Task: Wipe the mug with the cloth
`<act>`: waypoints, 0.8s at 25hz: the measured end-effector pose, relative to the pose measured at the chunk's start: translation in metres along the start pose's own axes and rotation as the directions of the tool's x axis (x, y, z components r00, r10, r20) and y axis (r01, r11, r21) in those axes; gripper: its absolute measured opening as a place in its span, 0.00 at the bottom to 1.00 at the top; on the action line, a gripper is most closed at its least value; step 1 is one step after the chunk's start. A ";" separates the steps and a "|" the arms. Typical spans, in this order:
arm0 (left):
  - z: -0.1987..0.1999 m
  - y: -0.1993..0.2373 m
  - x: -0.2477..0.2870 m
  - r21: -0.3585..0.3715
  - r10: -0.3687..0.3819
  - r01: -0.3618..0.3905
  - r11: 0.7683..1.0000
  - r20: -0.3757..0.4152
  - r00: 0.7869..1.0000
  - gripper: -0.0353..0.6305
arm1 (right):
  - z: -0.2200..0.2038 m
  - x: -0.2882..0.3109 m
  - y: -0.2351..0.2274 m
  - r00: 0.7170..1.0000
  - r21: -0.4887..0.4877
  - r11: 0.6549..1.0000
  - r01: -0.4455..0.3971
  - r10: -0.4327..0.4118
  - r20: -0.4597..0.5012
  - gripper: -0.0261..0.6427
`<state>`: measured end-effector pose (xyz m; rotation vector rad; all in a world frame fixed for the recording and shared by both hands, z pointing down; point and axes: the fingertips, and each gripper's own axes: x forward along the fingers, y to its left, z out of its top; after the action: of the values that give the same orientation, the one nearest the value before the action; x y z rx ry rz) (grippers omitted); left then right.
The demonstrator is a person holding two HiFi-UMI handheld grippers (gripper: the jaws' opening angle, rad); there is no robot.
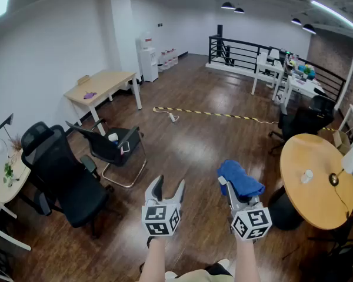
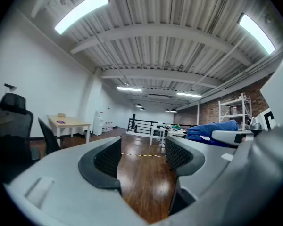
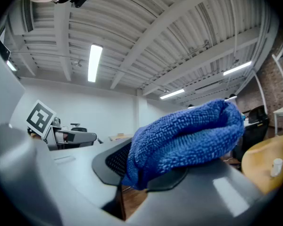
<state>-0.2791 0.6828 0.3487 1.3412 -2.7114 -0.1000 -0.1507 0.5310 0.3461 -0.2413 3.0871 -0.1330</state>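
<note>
Both grippers are held out level over the wood floor (image 1: 194,140), nothing within reach of either; left gripper (image 1: 169,185) has its jaws apart with only floor showing between them; right gripper (image 1: 235,188) is clamped on the blue cloth (image 1: 240,178), which bunches up over and past the jaw tips.

A small white cup-like thing (image 1: 306,176) stands on the round bench (image 1: 317,207) at the right, well apart from both grippers; probably the mug, but it's too small to make out a handle. Another small white thing (image 1: 113,137) sits on the chair seat at the left; can't tell what it is.

Step in hand, as I read it: carrying the cloth over to the mug; wiping not yet begun.

To do it well:
- face the round bench first, then bring both grippers in low and level;
- take the mug with the empty left gripper around its body, firm enough that it won't spin or tip;
- wipe with the loose bulge of cloth, not the hard jaw tips;
- hold the right clamp tight so the cloth doesn't slip out mid-stroke;
- stay clear of the black disc and cable (image 1: 334,180) just beside the cup.
</note>
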 end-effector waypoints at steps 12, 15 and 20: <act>-0.006 -0.266 0.166 0.023 -0.340 0.340 0.940 -0.010 0.940 0.48 | 0.036 -0.094 -0.236 0.965 -0.041 0.965 0.260 -0.259 0.039 0.15; -0.025 -0.330 0.189 0.006 -0.419 0.419 0.908 -0.034 0.908 0.48 | 0.030 -0.138 -0.288 0.936 -0.033 0.936 0.351 -0.350 0.027 0.15; -0.043 -0.414 0.210 0.019 -0.536 0.539 0.842 -0.092 0.839 0.48 | 0.020 -0.205 -0.354 0.863 0.020 0.863 0.506 -0.506 0.013 0.15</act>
<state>-0.0736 0.2648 0.3614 2.0344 -2.1977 -0.0291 0.1071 0.2133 0.3647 -1.0440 2.9184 -0.1681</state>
